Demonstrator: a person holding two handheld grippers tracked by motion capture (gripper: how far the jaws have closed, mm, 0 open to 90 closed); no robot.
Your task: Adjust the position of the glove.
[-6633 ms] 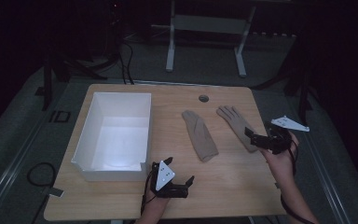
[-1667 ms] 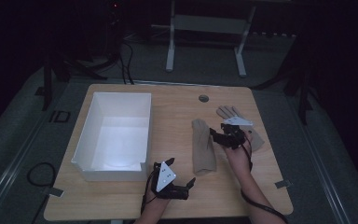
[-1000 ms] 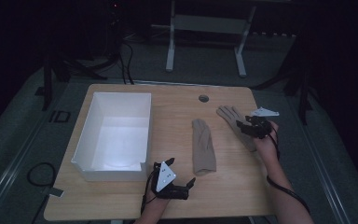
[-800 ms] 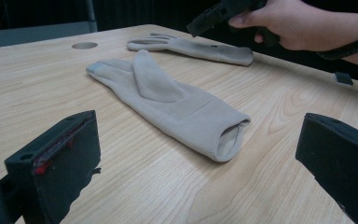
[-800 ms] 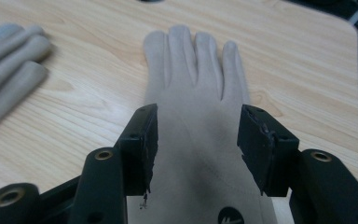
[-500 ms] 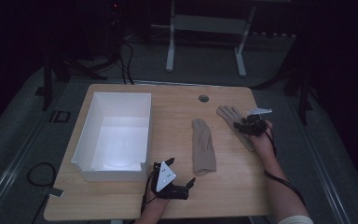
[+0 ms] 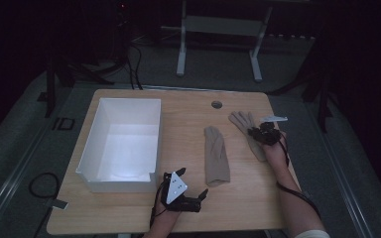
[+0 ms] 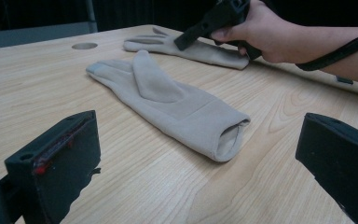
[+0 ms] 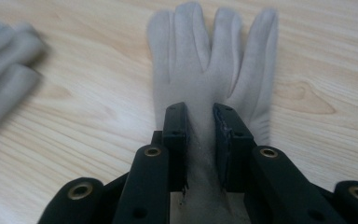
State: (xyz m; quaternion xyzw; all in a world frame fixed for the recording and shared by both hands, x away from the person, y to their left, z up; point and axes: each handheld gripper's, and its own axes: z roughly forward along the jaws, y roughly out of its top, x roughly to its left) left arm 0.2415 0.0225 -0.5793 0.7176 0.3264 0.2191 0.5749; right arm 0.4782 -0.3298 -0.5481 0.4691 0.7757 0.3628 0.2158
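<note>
Right gripper (image 9: pixel 199 140), jaws nearly closed, pinches a fold of the flat beige fabric glove (image 9: pixel 214 56) at the table's right edge; a thin pinch may slip. Left gripper (image 8: pixel 200 163) rests wide open, empty.

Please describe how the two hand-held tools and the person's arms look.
Both tools are black with two blocky jaws. The left tool carries a grey three-cornered plate; the right tool bears a similar pale plate and trails a black cable along the bare forearm. A light sleeve edge shows near the right elbow.
</note>
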